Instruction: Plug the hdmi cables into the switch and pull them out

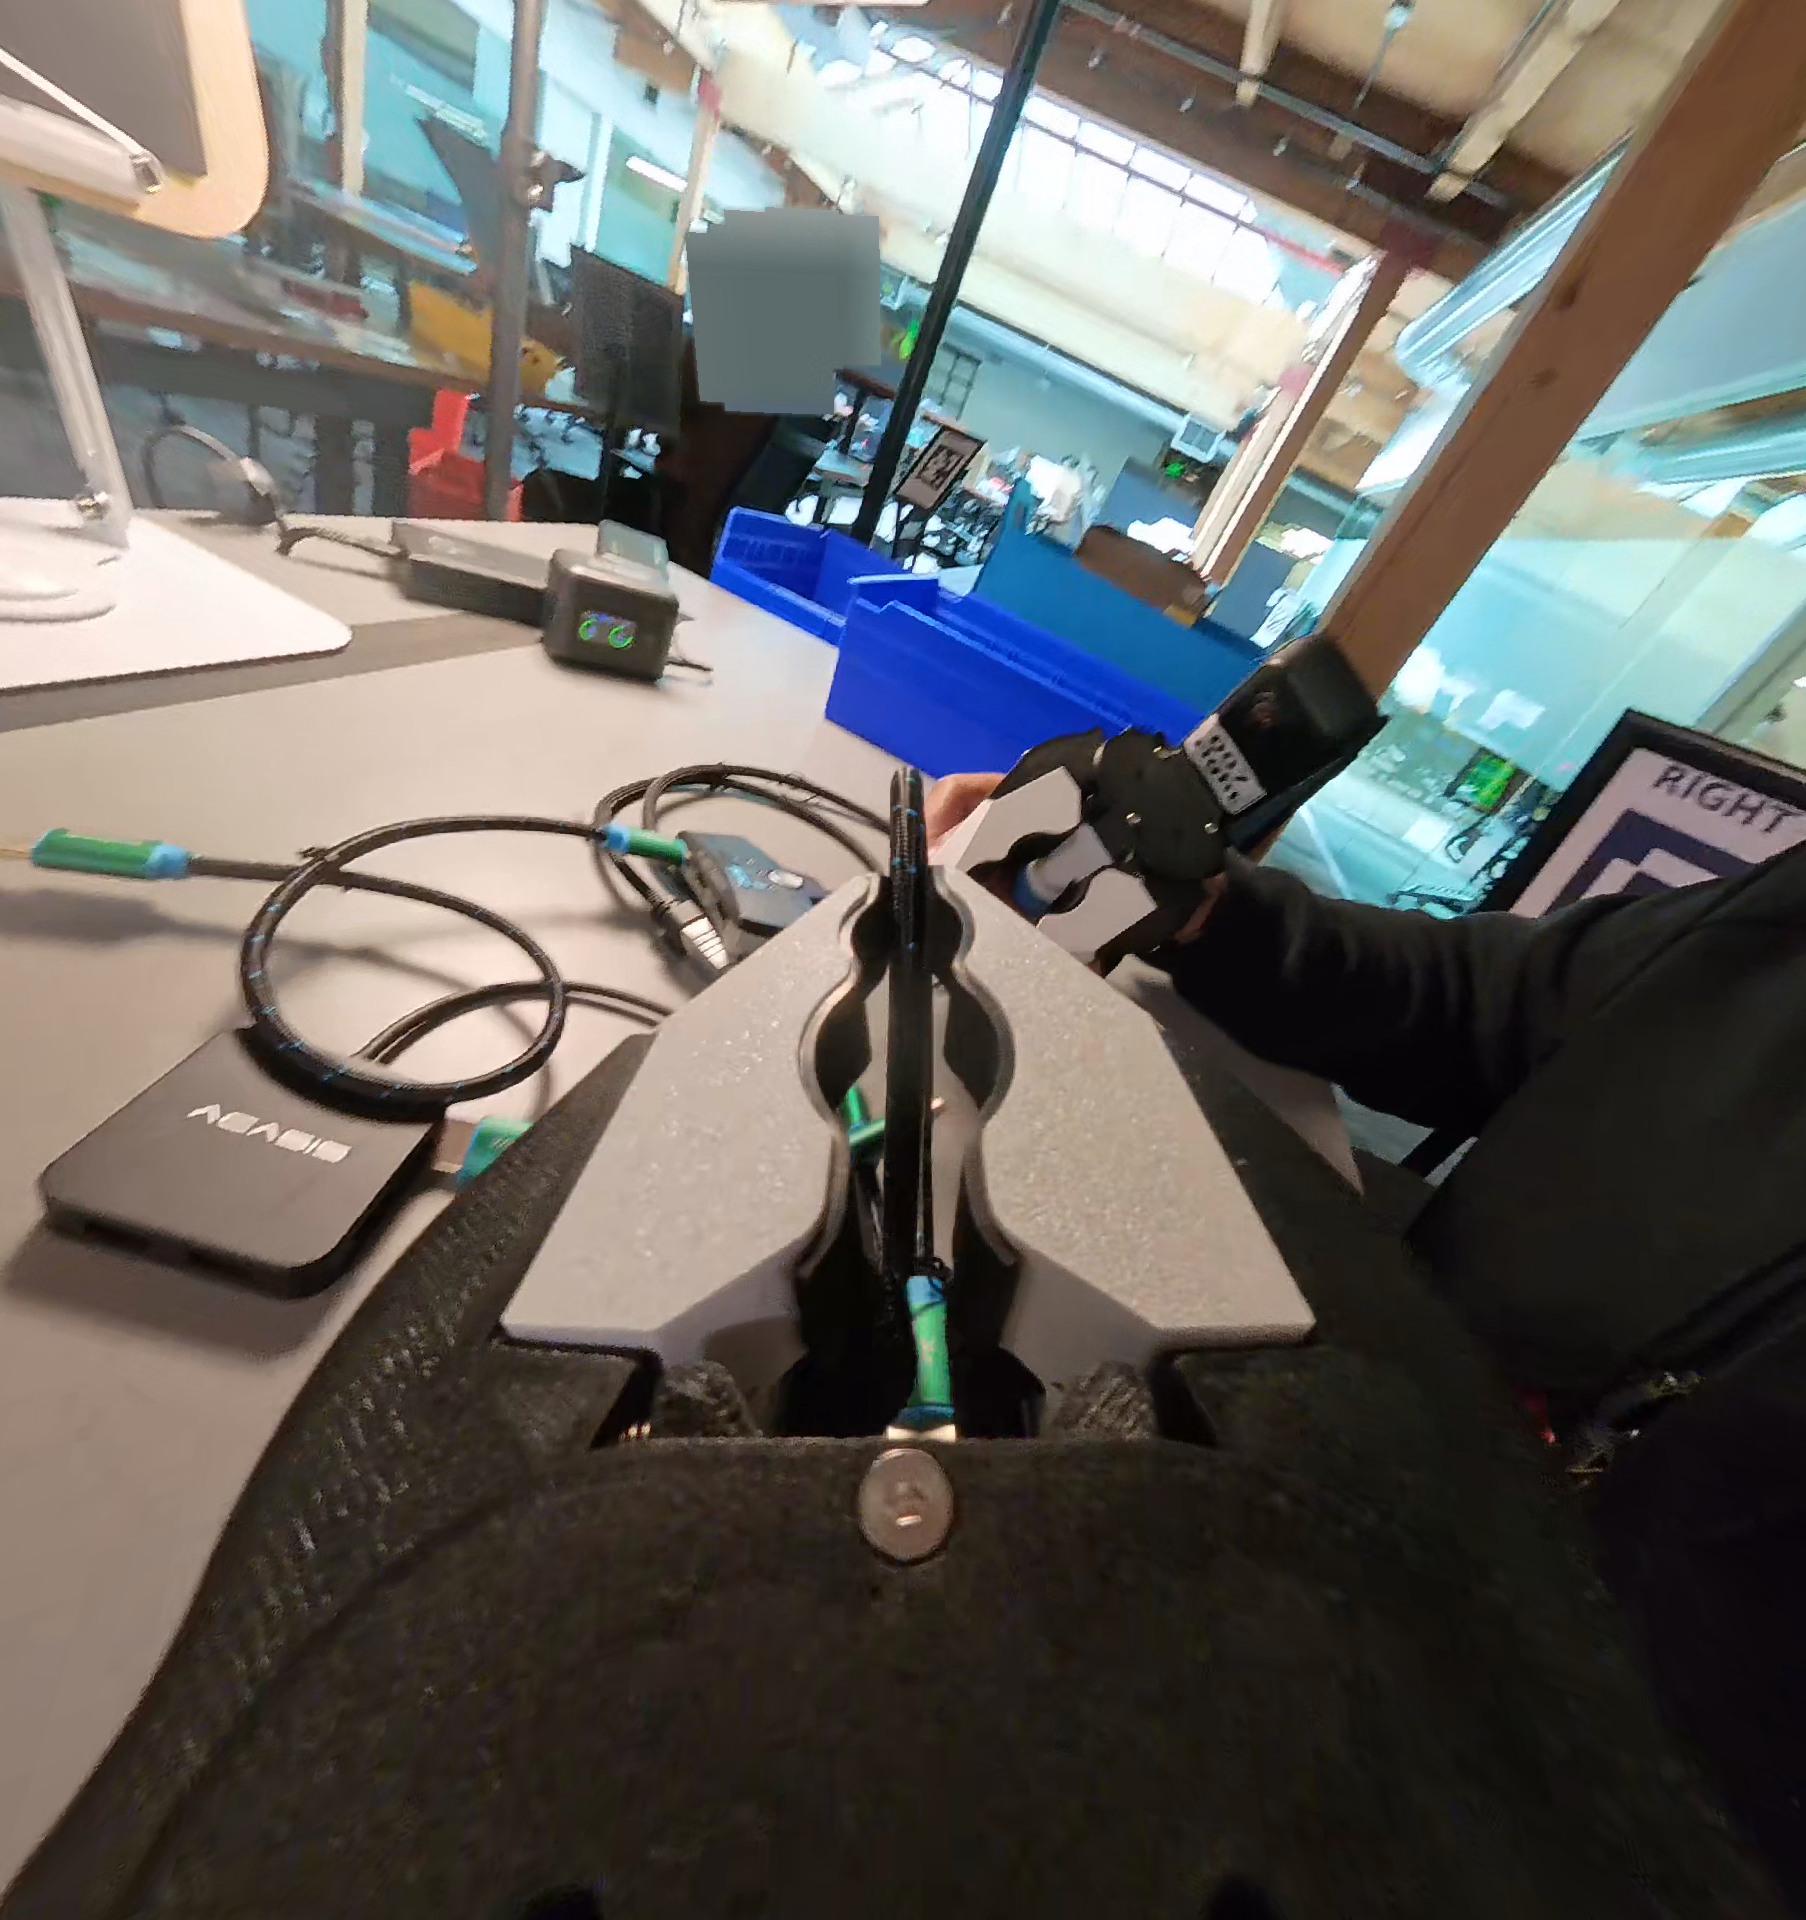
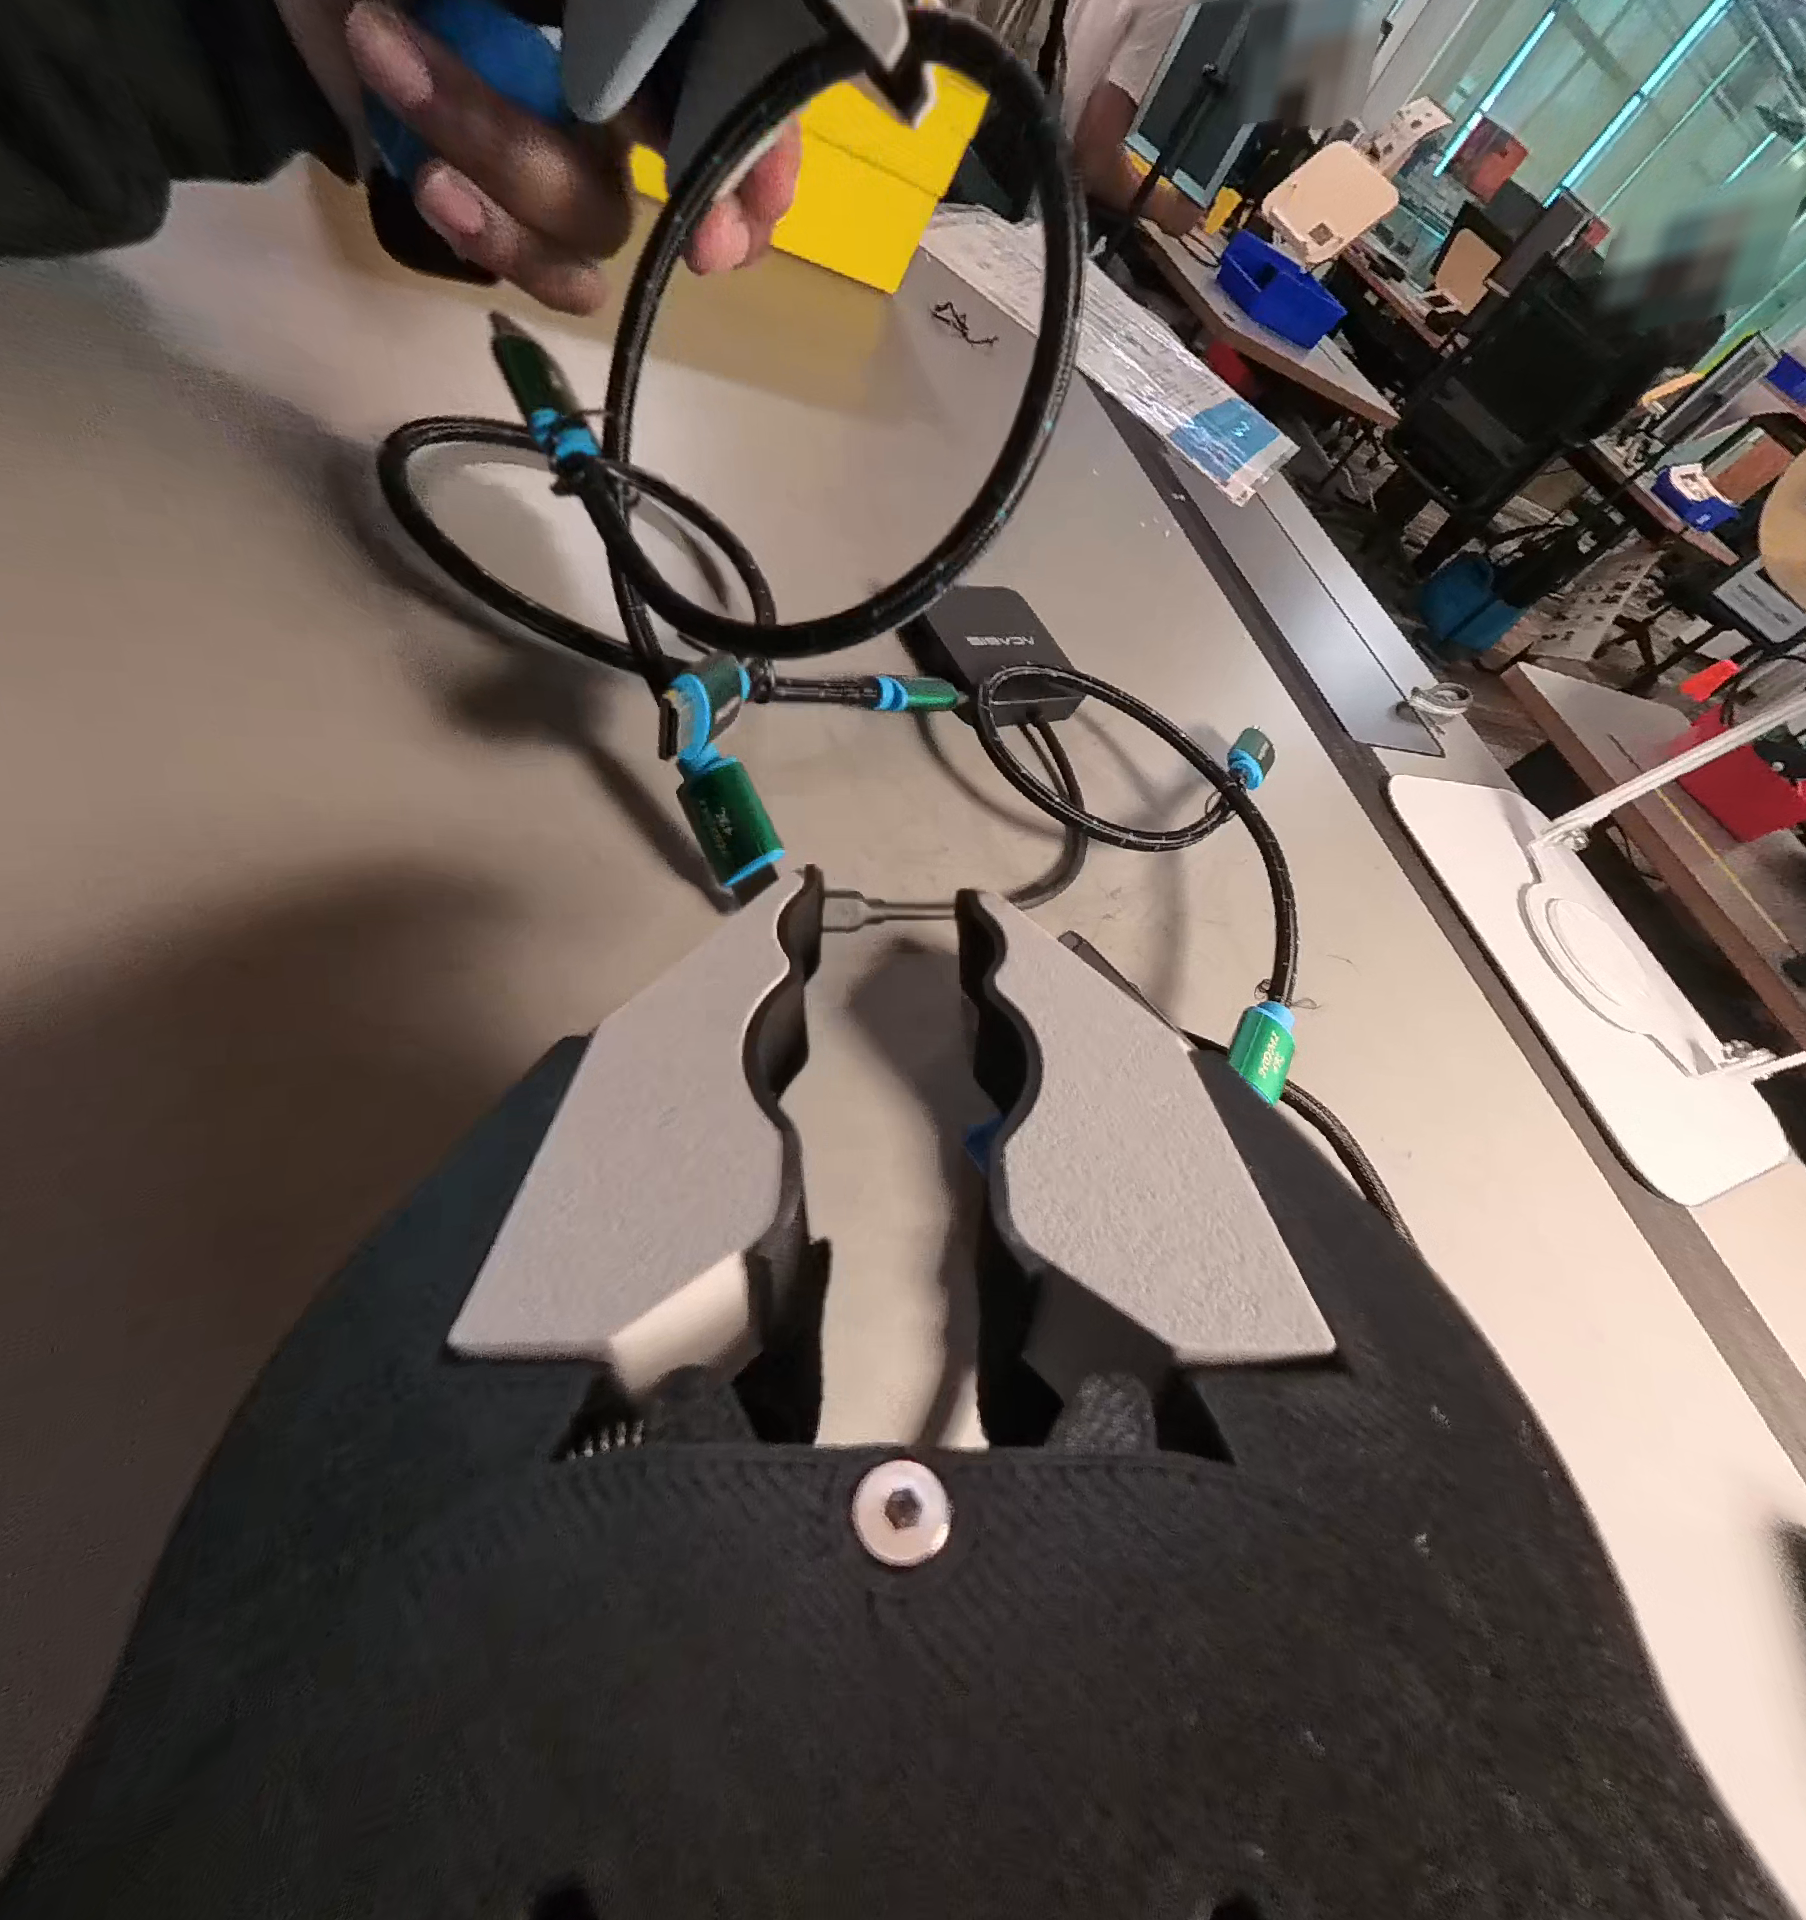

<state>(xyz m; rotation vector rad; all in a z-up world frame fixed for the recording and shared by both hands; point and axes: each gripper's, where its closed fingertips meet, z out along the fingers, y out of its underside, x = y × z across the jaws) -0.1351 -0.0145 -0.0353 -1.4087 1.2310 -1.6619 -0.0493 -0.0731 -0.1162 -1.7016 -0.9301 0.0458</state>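
My left gripper (image 1: 904,894) is shut on a black braided HDMI cable (image 1: 904,1039) that runs up between its fingers, with a green plug (image 1: 925,1340) hanging near its base. In the right wrist view it holds the cable loop (image 2: 1024,436) up above the table. The black switch (image 1: 244,1153) lies flat on the grey table, with a green plug (image 2: 914,691) against its side. My right gripper (image 2: 883,914) is open and empty, low over the table, with loose green plugs to its left (image 2: 727,821) and right (image 2: 1263,1055). It also shows in the left wrist view (image 1: 1034,883).
More cable loops and a loose plug (image 1: 99,852) lie on the table. A second small black box (image 1: 764,883) sits near my right gripper. Blue bins (image 1: 982,665), a charger (image 1: 608,623), a white stand base (image 2: 1605,1039) and a yellow box (image 2: 868,187) ring the work area. About 15 cm separates my left fingertips from my right. The black switch (image 1: 244,1153) is about 15 cm from my left fingertips. The right camera catches it too, in the right wrist view (image 2: 1001,634).
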